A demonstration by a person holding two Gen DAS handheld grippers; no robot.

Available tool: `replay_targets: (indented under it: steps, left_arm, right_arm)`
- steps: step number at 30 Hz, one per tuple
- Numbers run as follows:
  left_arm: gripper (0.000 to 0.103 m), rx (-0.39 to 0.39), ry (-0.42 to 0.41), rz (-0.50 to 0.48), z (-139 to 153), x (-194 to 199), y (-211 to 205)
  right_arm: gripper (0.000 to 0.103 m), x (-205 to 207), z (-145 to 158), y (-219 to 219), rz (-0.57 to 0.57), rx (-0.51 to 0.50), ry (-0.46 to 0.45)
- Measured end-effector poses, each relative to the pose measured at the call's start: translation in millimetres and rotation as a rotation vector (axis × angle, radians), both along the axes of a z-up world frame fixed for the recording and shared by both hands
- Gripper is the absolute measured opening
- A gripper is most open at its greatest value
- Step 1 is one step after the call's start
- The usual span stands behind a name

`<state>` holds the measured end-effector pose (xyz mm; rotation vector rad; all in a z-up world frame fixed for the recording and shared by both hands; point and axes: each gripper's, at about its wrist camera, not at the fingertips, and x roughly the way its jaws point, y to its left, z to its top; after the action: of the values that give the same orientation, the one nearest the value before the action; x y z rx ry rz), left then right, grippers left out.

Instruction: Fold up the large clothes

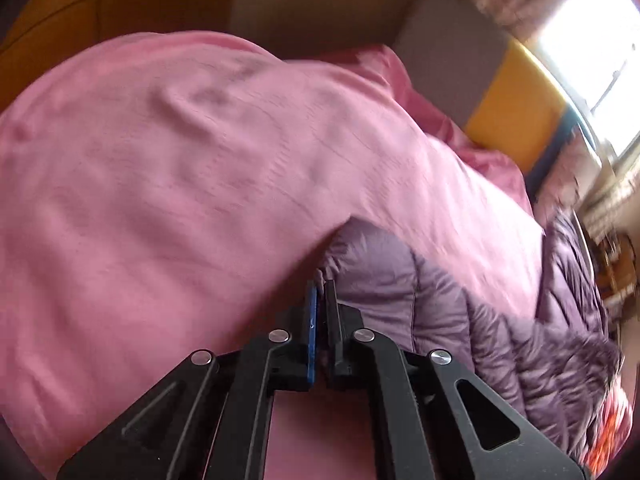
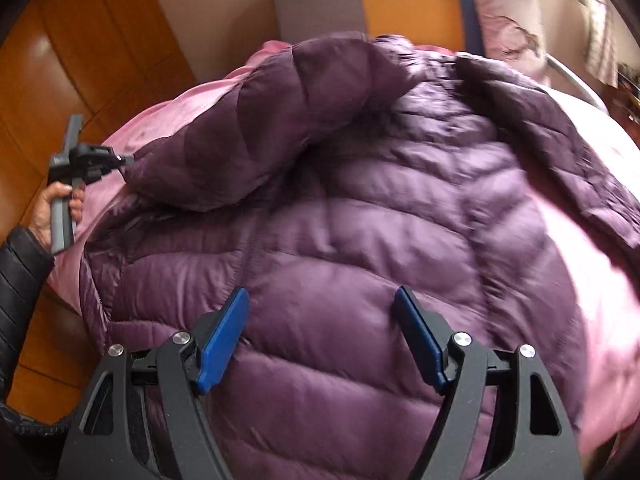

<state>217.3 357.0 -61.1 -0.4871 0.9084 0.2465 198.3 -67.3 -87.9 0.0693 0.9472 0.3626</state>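
A purple quilted puffer jacket [image 2: 360,220] lies spread on a pink bed cover [image 2: 592,288]. One sleeve [image 2: 240,128] is folded across its chest toward the left. My right gripper [image 2: 322,294] hovers open just above the jacket's body, and its blue pads [image 2: 222,344] have nothing between them. My left gripper [image 2: 127,159] sits at the sleeve's end, held by a hand [image 2: 44,208]. In the left wrist view the left gripper [image 1: 322,286] is shut, with the bunched cuff of the jacket [image 1: 400,280] at its tips.
The pink cover [image 1: 180,180] fills most of the left wrist view. A wooden floor [image 2: 100,40] runs along the bed's left side. Grey [image 2: 320,0] and orange [image 2: 408,4] panels and a pillow [image 2: 504,28] stand at the far end. A bright window [image 1: 592,40] is at upper right.
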Motion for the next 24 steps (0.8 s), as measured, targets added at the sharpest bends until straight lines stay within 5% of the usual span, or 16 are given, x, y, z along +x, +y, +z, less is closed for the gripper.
replay_targets:
  steps: [12, 17, 21, 22, 24]
  left_arm:
    - [0.000, 0.208, 0.033, 0.554, 24.4, -116.9, 151.9]
    - [0.000, 0.235, 0.108, 0.591, 10.0, -139.0, 169.5]
    - [0.000, 0.142, 0.080, 0.525, 5.1, -152.3, 158.5]
    - [0.005, 0.124, 0.055, 0.498, 8.4, -157.0, 151.3]
    - [0.035, 0.067, -0.006, 0.426, 18.2, -167.4, 130.4]
  right_arm:
    - [0.078, 7.1, -22.5, 16.4, 0.012, -0.005, 0.009]
    - [0.080, 10.6, -24.6, 18.1, 0.000, -0.019, 0.011]
    - [0.082, 11.4, -25.6, 19.0, -0.007, -0.033, 0.008]
    - [0.083, 10.2, -25.0, 19.1, -0.009, -0.034, 0.007]
    - [0.083, 7.8, -22.9, 19.0, -0.005, -0.038, 0.006]
